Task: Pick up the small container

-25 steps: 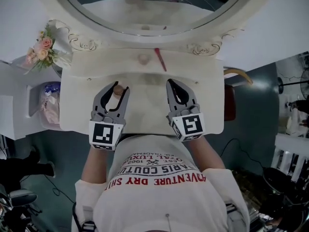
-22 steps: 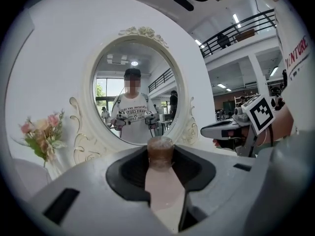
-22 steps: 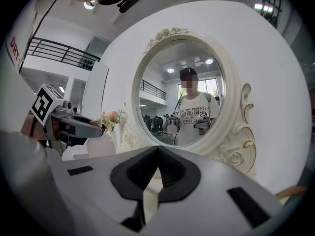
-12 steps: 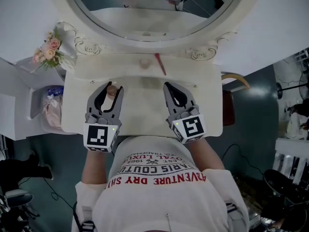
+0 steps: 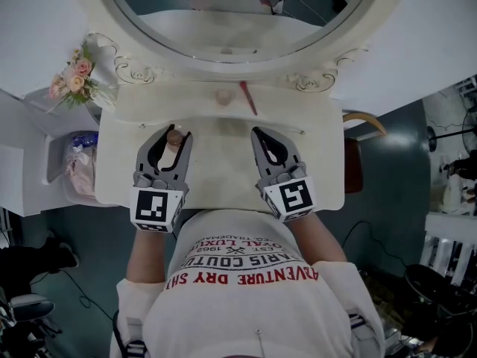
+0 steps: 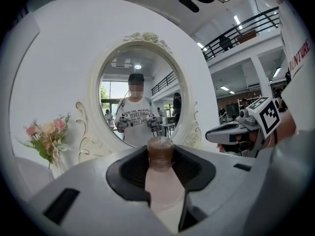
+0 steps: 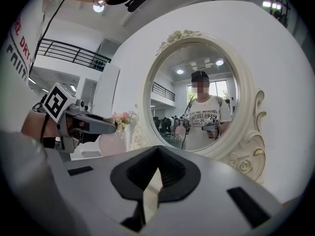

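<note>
The small container (image 5: pixel 174 136), a pale pink bottle with a brown cap, sits between the jaws of my left gripper (image 5: pixel 174 133) over the left part of the cream vanity table (image 5: pixel 223 170). In the left gripper view the container (image 6: pixel 163 186) is pressed between both pads, and its cap stands up past the tips of the left gripper (image 6: pixel 161 157). My right gripper (image 5: pixel 264 134) hovers over the table's right half, shut and holding nothing. In its own view the right gripper (image 7: pixel 157 151) has its tips meeting.
An oval mirror (image 5: pixel 238 13) in an ornate frame stands at the table's back. A pink round object (image 5: pixel 223 95) and a red stick (image 5: pixel 247 98) lie below it. A flower bunch (image 5: pixel 74 77) stands at the back left, above a side shelf (image 5: pixel 56 162). A dark chair (image 5: pixel 355 155) is on the right.
My left gripper has drifted slightly left with the container still in it. The right gripper has hardly moved.
</note>
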Tool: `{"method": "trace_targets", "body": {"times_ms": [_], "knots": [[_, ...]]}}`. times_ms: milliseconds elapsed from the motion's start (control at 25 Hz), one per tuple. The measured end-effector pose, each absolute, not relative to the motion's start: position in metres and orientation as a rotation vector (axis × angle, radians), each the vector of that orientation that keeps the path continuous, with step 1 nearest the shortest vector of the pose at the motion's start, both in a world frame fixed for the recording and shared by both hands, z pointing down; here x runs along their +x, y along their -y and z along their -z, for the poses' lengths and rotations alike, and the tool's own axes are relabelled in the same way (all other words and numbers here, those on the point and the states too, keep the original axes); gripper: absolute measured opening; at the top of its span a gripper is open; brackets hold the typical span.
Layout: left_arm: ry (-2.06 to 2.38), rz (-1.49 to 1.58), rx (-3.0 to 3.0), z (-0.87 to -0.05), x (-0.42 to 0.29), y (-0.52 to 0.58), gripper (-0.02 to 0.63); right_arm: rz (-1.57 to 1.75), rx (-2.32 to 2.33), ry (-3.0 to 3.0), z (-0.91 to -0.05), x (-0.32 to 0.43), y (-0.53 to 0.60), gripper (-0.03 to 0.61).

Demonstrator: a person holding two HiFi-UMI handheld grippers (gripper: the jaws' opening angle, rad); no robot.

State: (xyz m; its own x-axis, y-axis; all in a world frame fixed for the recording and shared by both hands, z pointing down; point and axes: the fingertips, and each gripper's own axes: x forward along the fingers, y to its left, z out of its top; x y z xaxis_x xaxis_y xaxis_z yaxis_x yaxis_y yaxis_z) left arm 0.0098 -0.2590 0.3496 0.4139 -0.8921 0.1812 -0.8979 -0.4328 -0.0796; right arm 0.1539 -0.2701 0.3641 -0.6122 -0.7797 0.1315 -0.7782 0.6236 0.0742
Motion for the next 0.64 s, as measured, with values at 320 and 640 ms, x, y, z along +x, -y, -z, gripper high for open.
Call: {"method": "trace_targets", "body": {"times_ms": [320, 640], "knots": [[1.646, -0.298, 2.618, -0.3510, 0.0123, 0.2614, 0.146, 0.028, 1.310, 2.668, -0.3673, 0.1520, 0.2747, -0.002], [1.628, -0.287, 2.624, -0.3467, 0.0156, 0.2609, 0.146, 0.009, 1.320, 2.676, -0.3657, 0.1515, 0.2746, -0.002]]}}
